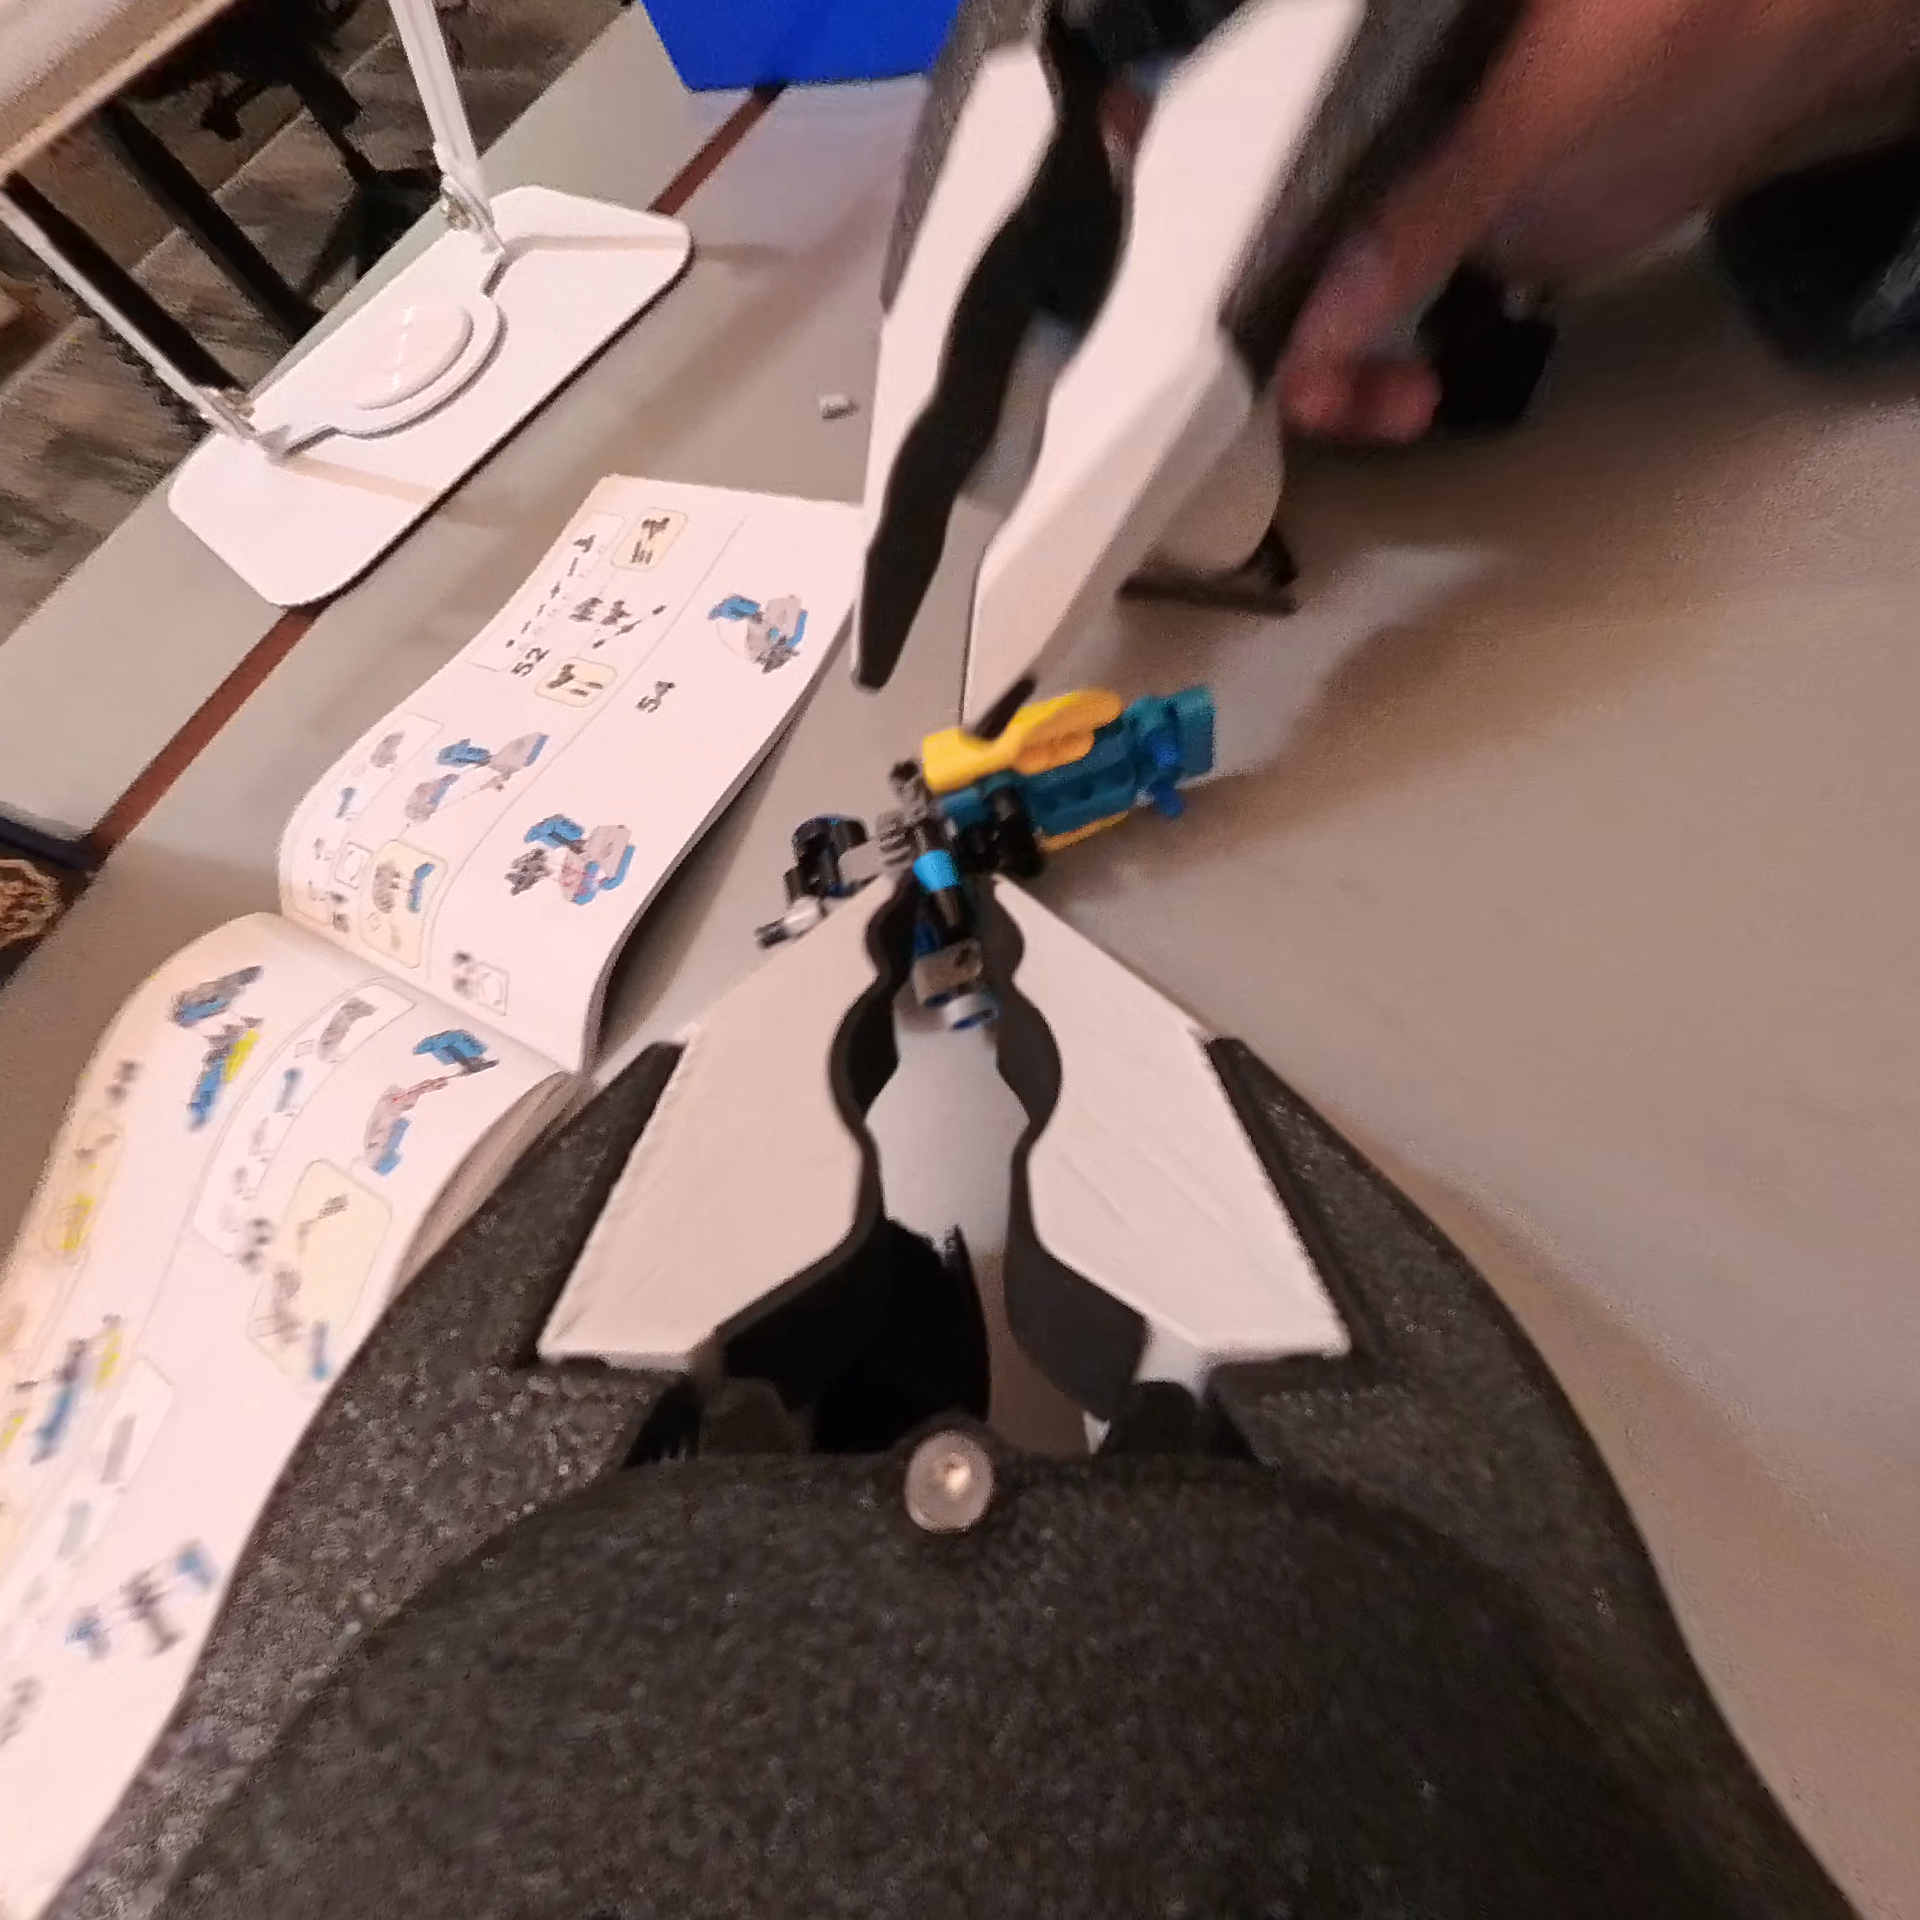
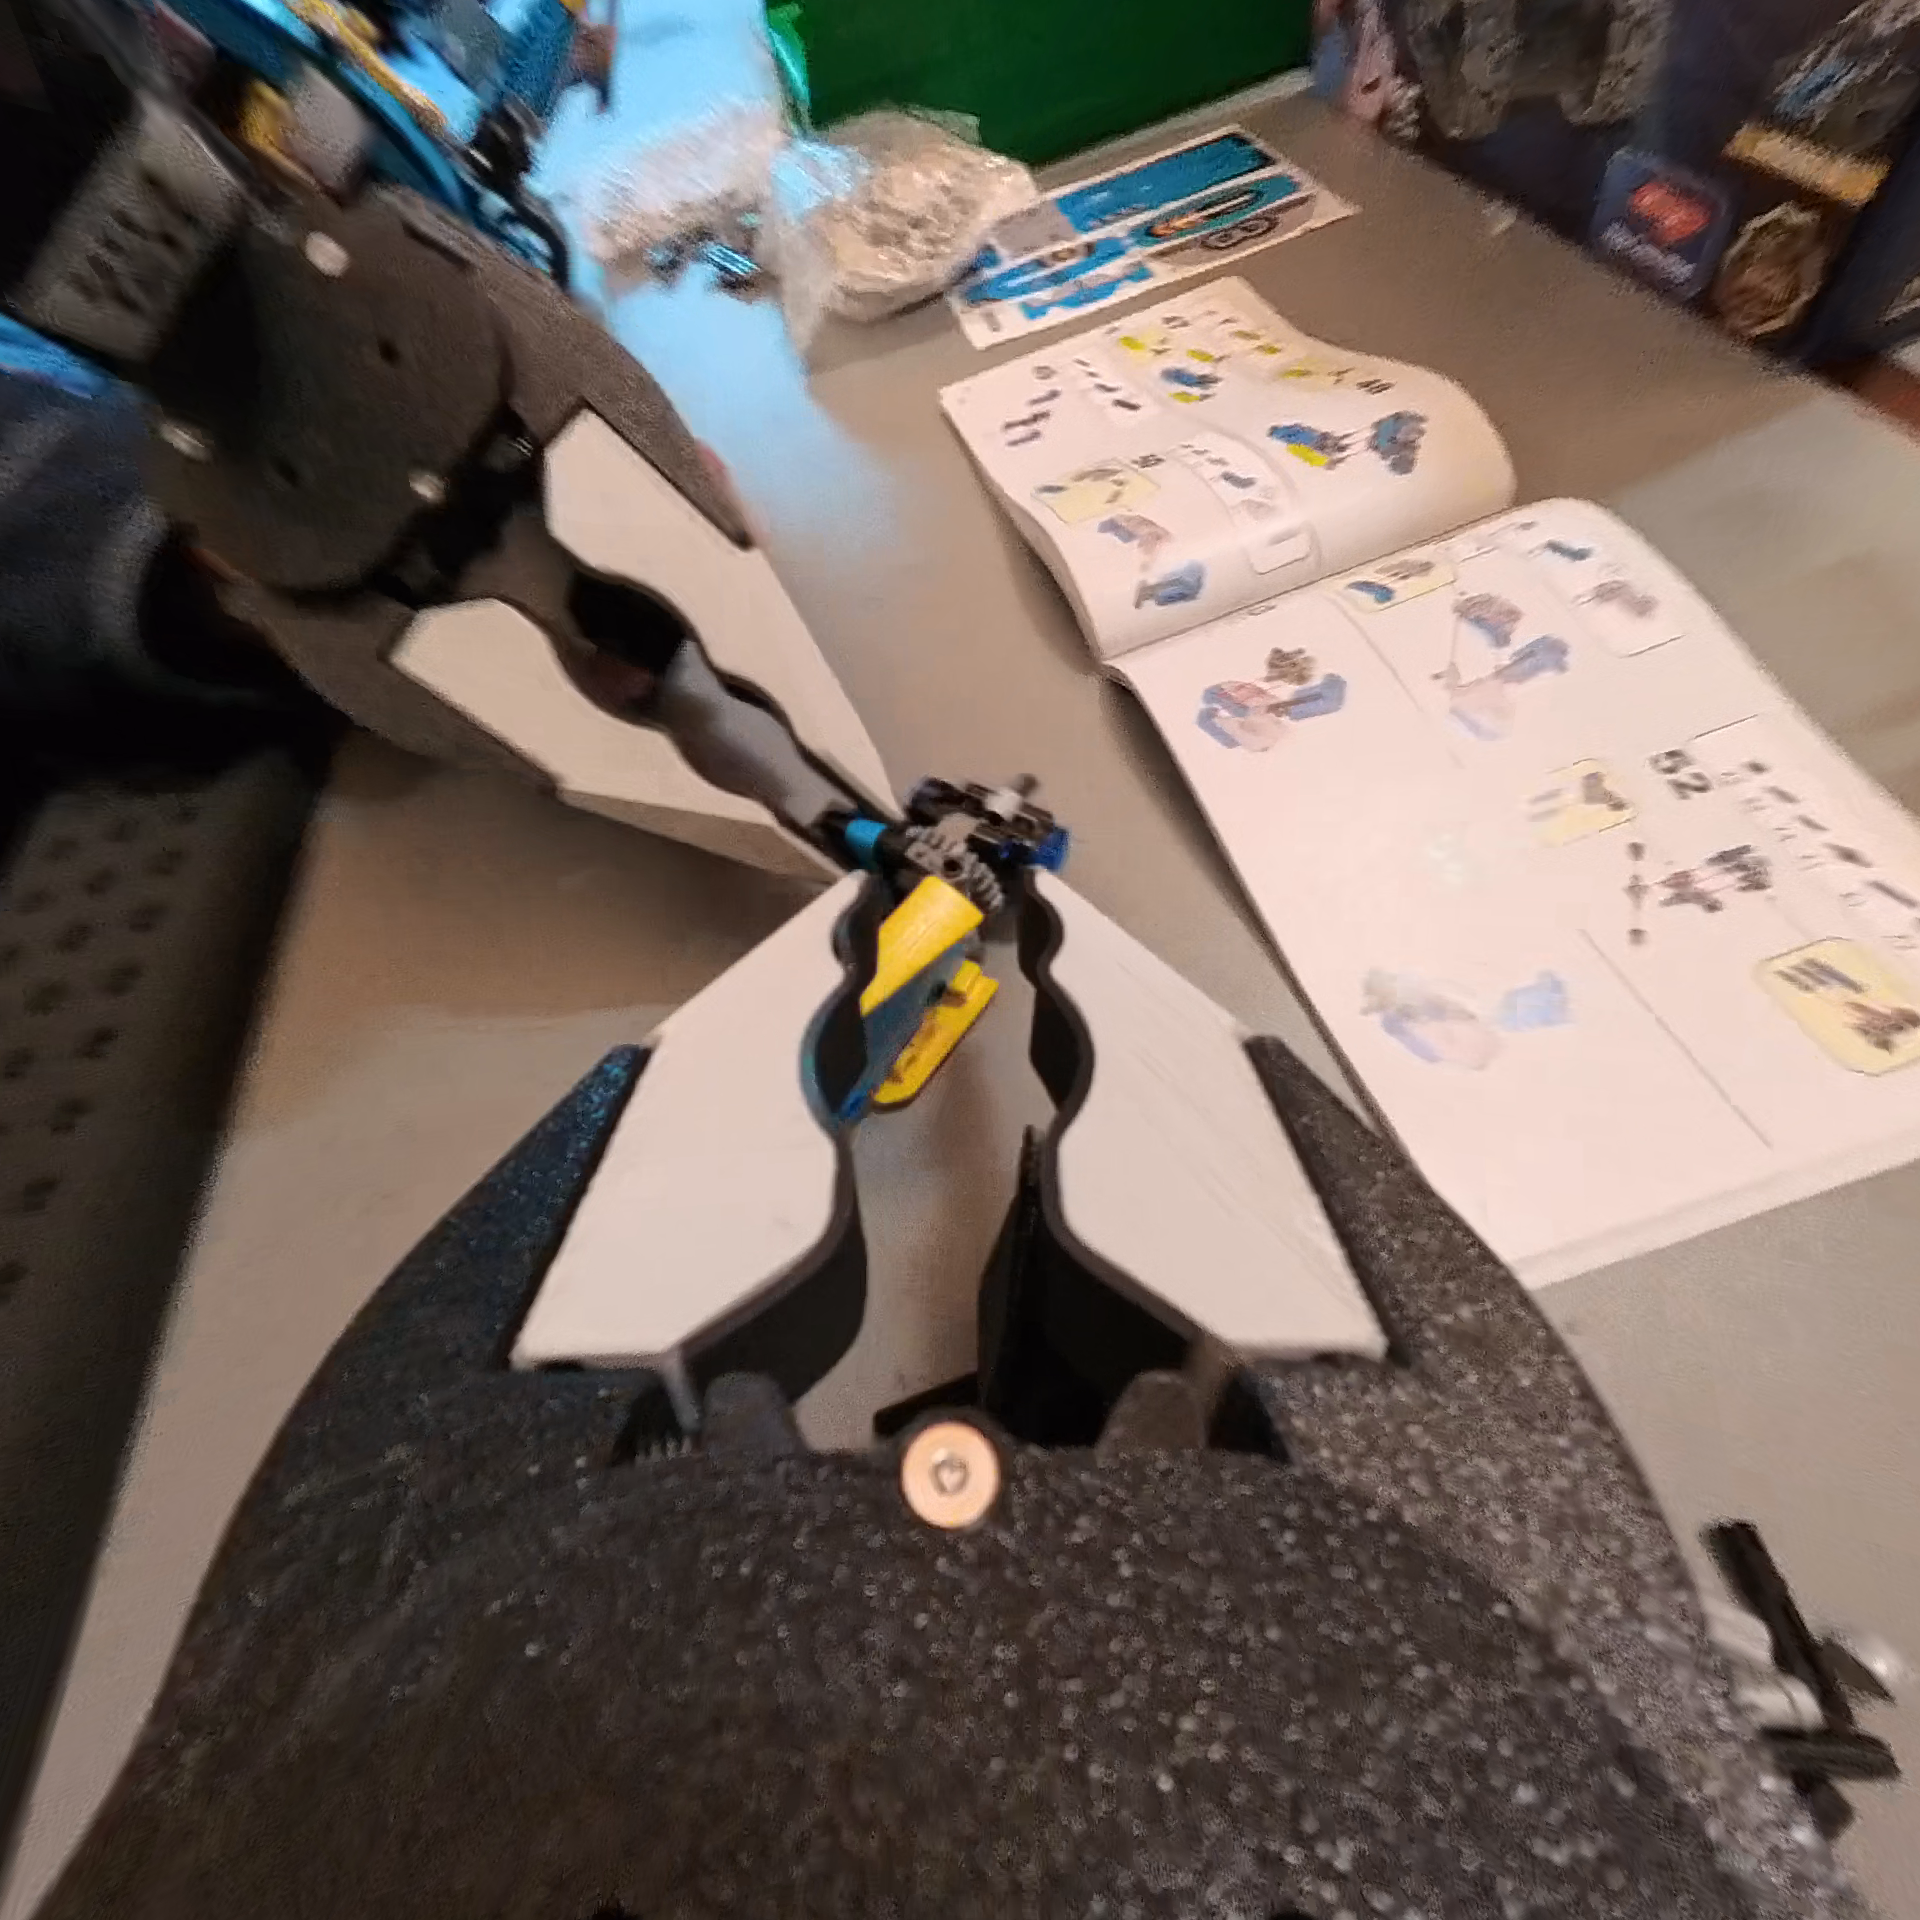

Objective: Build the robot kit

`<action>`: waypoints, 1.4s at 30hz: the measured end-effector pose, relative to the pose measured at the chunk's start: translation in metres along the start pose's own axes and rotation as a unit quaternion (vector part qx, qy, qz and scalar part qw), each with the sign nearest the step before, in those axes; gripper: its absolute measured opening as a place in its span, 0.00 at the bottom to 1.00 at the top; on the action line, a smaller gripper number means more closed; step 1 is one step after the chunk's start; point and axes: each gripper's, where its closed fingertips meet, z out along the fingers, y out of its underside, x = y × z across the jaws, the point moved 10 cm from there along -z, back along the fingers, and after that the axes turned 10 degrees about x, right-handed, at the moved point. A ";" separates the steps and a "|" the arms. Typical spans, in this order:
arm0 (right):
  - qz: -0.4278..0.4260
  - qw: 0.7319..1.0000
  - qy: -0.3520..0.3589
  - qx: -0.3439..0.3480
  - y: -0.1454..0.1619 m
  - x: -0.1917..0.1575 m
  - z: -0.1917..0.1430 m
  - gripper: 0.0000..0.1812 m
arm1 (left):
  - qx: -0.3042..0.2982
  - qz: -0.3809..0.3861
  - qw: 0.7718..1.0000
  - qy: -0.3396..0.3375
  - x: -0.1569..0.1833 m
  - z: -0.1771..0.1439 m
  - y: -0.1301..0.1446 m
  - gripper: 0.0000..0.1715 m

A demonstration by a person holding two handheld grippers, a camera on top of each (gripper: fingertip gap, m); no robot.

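Your left gripper (image 1: 940, 935) sits nearest the lens in the left wrist view, its fingers clamped on the thin black-and-blue end (image 1: 940, 940) of a small brick model. That end runs lengthwise between the fingers, pointing away from the camera. Your right gripper (image 2: 935, 935) holds the yellow-and-teal body (image 2: 914, 997) of the same model, closed around it; in the right wrist view that body's long axis lies roughly along the fingers, tipped slightly left. The model hangs between the two grippers, which meet almost at right angles just above the grey table (image 1: 1558, 935).

Beside the model lies an open instruction booklet (image 1: 582, 727), showing coloured step drawings and step numbers too blurred to trust. Past it you see a sticker sheet (image 2: 1143, 229) and clear bags of parts (image 2: 894, 218). A white lamp base (image 1: 416, 384) stands beyond the booklet. A hand (image 1: 1455, 260) grips the right gripper.
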 end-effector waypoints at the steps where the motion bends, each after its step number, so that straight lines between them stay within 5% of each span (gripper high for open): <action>1: 0.018 1.000 -0.021 0.002 -0.003 0.003 -0.002 0.11 | 0.000 0.013 1.000 0.005 -0.004 -0.001 0.002 0.07; 7: 0.005 0.999 -0.032 -0.017 0.004 -0.005 0.009 0.14 | 0.031 -0.009 0.995 0.090 -0.017 -0.005 0.008 0.05; 42: -0.184 0.975 0.039 -0.121 -0.007 -0.035 0.023 0.03 | 0.020 -0.085 0.987 0.136 -0.022 -0.005 0.007 0.03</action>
